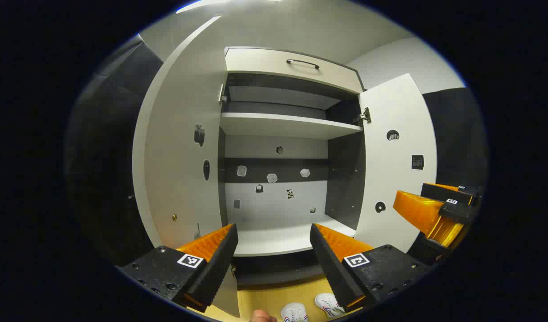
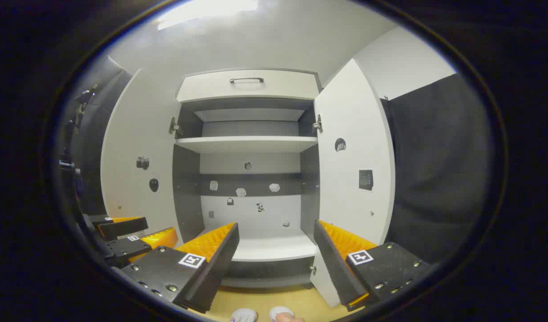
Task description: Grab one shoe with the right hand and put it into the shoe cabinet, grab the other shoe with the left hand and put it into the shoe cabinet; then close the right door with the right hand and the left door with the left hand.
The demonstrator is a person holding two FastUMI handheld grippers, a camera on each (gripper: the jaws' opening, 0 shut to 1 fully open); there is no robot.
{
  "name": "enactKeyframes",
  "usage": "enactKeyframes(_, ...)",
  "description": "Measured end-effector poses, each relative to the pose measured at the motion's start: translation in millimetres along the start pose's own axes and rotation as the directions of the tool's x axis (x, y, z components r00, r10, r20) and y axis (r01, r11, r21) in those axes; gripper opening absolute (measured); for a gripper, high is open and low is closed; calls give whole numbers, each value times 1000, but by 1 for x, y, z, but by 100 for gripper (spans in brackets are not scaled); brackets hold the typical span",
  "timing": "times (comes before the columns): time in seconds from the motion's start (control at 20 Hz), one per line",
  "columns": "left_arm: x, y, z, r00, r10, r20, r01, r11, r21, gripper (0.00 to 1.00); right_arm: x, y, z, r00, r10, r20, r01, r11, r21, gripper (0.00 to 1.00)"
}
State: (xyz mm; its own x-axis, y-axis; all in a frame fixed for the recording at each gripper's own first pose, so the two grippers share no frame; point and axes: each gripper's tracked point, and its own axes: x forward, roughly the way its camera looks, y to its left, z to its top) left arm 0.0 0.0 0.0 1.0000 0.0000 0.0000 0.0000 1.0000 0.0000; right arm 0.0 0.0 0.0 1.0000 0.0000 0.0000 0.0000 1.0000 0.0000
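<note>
— White sneakers [image 1: 312,308] sit paired on the wooden floor [image 1: 274,297] before the open white cabinet [image 1: 278,237]?
— Yes; I hold the left hand-held gripper [image 1: 274,250] and right hand-held gripper [image 2: 276,248] spread, empty, ready to descend.

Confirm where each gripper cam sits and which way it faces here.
Left gripper view: rides the left gripper, open, facing into the open shoe cabinet; white shoes on the floor below; right gripper at right edge.
Right gripper view: rides the right gripper, open, facing the shoe cabinet nearly head-on; left gripper at lower left; shoes at bottom edge.
Shared: cabinet interior, both open doors, top drawer, shoes.
</note>
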Motion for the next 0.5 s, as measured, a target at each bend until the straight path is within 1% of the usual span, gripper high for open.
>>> enactKeyframes(0.05, 0, 2, 1, 1000, 3, 3, -3, 1000, -2, 97, 0, 1, 1, 1000, 0, 4, 0, 1000, -4, 100)
enactKeyframes(0.2, -1, 5, 2, 1000, 17, 8, -17, 1000, 2, 98, 0, 2, -1, 1000, 3, -2, -3, 1000, 2, 100)
enactKeyframes(0.5, -4, -2, -4, 1000, 10, -8, -10, 1000, -6, 97, -1, 2, -4, 1000, 13, -21, -14, 1000, -13, 100)
